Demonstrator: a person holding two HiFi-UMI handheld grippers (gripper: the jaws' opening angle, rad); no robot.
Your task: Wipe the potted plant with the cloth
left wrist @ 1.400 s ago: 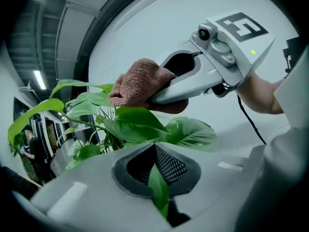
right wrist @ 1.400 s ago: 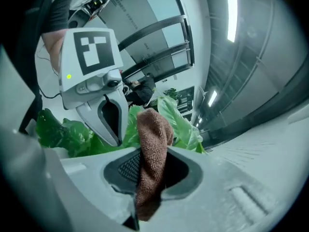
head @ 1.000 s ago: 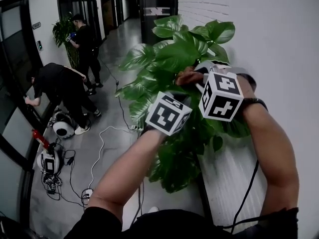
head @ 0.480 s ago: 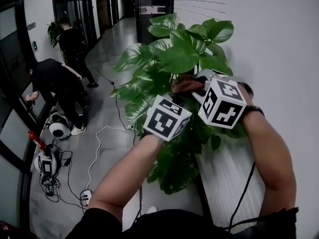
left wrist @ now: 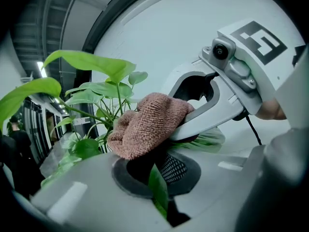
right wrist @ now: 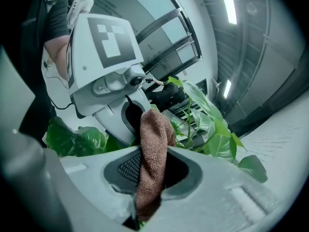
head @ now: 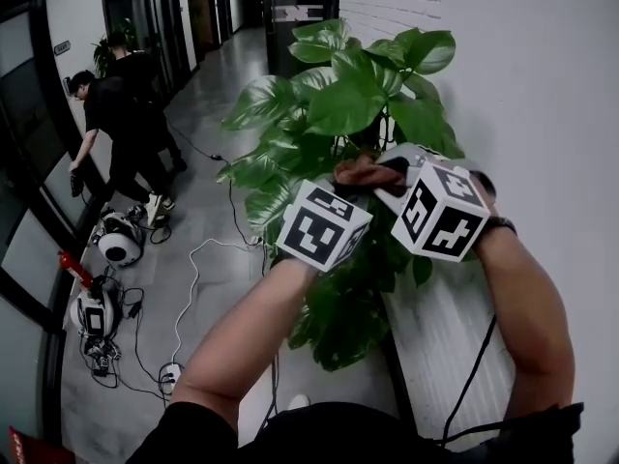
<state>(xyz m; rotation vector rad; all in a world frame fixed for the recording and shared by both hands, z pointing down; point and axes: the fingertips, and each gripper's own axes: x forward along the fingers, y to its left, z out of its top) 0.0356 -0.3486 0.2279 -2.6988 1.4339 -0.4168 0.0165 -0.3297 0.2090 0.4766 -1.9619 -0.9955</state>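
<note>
1. The white wall [head: 542, 85] fills your right side, and the potted plant stands close against it.
2. The grey corridor floor [head: 208, 162] runs away on your left. Cables [head: 193, 288] trail over it, and a round white device [head: 121, 247] sits near the glass doors.
3. The potted plant [head: 338, 104] rises straight in front of you, between the wall and the open floor. Its broad green leaves spread above and below your hands, and its pot is hidden under the foliage.
4. Two people in dark clothes stand far down the corridor on the left. One is bending forward [head: 111, 124]; the other [head: 131, 61] is behind, beside a second plant.
5. Both your forearms reach into the foliage, with the left marker cube [head: 322, 222] just beside the right marker cube [head: 443, 211].
6. Your right tongs [right wrist: 149, 173] are pressed onto the cloth, pinching it so that it sticks out beyond the tips.
7. Your left tongs [left wrist: 157, 175] are closed on a leaf, which runs up through the narrow gap between them.
8. The cloth [right wrist: 153, 149] is brownish-pink and bunched, and it is held among the middle leaves. Its free end rests right at the tips of the left tongs.
9. The leaf [left wrist: 158, 190] is narrow and dark green, and it goes up under the cloth.
</note>
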